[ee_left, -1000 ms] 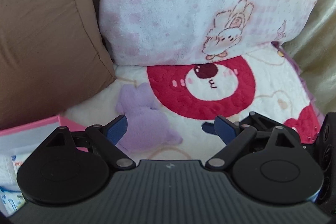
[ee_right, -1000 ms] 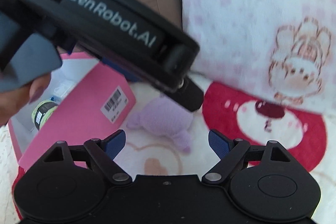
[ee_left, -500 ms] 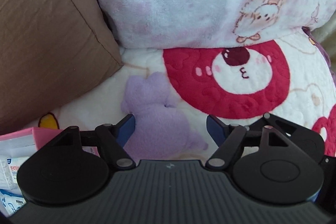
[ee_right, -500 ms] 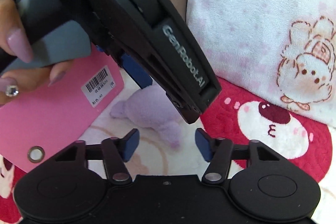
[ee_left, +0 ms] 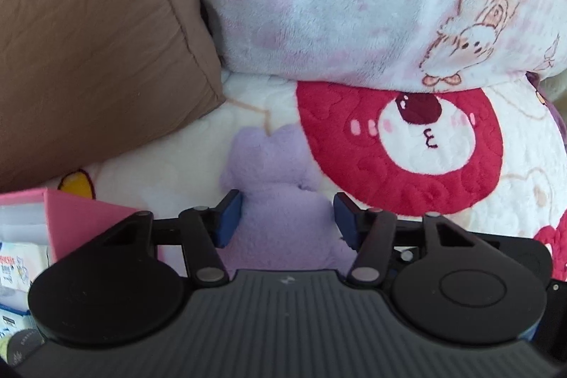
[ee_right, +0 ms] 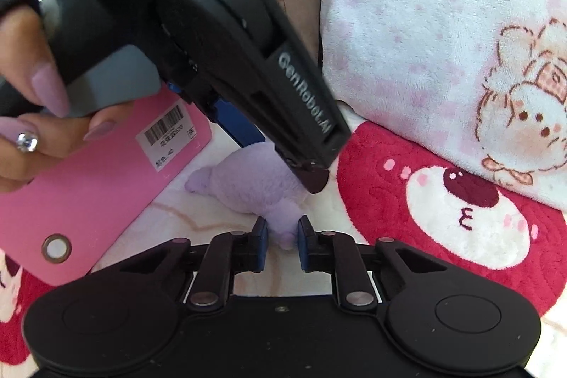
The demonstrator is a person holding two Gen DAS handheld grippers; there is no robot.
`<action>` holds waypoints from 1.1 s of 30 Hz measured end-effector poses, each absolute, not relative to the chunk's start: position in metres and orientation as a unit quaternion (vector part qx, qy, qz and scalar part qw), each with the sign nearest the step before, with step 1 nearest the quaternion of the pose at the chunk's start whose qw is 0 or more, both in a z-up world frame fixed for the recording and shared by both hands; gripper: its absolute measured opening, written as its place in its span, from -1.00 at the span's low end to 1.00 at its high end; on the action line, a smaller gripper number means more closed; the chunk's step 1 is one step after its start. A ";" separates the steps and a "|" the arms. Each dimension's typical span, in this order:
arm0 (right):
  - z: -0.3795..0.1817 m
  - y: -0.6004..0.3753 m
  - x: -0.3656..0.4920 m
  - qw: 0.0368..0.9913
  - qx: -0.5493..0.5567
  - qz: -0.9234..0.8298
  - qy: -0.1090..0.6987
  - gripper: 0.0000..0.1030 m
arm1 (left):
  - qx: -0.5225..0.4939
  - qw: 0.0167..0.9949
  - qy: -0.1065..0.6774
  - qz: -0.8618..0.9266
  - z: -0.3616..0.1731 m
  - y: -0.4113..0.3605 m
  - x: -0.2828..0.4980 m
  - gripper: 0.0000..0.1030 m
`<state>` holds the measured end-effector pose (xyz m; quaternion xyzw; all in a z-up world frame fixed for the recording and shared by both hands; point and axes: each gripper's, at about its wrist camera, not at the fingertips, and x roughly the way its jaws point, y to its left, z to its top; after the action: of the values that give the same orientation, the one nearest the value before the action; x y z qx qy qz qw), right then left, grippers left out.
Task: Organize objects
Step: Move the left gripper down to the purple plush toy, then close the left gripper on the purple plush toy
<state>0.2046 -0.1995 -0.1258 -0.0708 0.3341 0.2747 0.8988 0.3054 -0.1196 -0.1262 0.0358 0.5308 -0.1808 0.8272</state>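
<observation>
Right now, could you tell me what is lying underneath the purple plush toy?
The purple plush toy lies on the cartoon bear blanket, cream around it, with a red bear face beside it. The patch directly beneath it is covered, so anything there cannot be seen.

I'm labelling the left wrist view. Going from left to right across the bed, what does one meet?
Pink cardboard box → brown fabric cushion → small lilac plush toy, between the open jaws of the left hand-held gripper → round red bear face on the quilt.
</observation>
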 end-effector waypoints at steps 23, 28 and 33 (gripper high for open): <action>-0.095 -0.275 0.172 0.890 -0.080 0.190 0.407 -0.75 | -0.054 0.807 0.523 -0.269 -0.121 -0.143 0.257 0.10; -0.089 -0.302 0.149 0.882 -0.083 0.175 0.429 -0.75 | -0.081 0.794 0.523 -0.298 -0.125 -0.146 0.242 0.06; -0.089 -0.307 0.142 0.866 -0.103 0.153 0.464 -0.70 | -0.103 0.787 0.525 -0.308 -0.130 -0.148 0.228 0.02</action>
<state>0.1424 -0.3072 -0.0891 -0.1032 0.4642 0.1526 0.8664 0.2276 -0.1476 -0.1303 -0.1034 0.5246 -0.3081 0.7869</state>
